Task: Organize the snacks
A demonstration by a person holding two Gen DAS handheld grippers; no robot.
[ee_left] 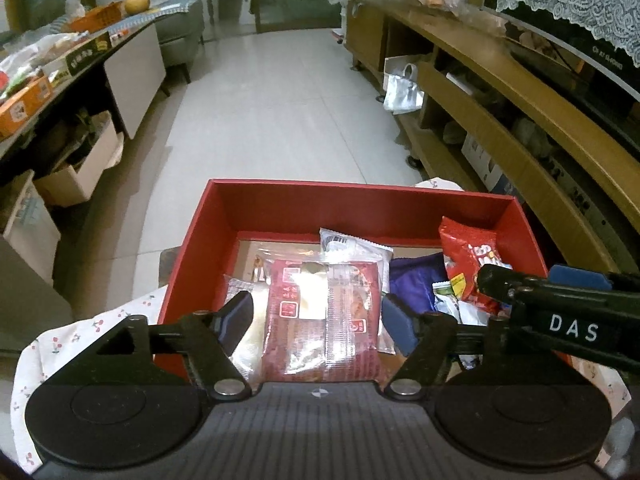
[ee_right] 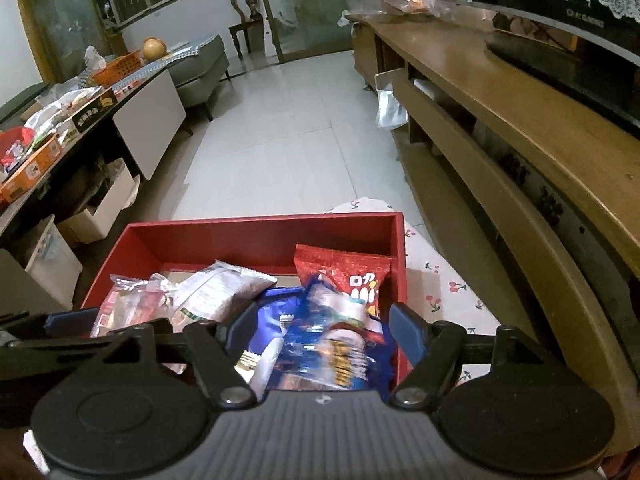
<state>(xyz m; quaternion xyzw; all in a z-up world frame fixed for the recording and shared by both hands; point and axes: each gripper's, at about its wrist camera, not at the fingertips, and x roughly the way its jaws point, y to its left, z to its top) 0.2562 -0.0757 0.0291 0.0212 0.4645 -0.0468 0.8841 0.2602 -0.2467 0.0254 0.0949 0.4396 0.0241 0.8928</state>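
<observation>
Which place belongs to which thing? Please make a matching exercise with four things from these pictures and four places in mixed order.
Things:
1. red snack bag
2. clear packet with dark red cake
3. round yellow fruit
4. red box

Places:
A. on the cloth with small cherries
B. standing at the right side inside the box
C. far away on the left counter, beside an orange basket
D. lying flat at the left side inside the box, between the open fingers of the left gripper

Pairs: 1-B, 2-D, 3-C, 4-A
</observation>
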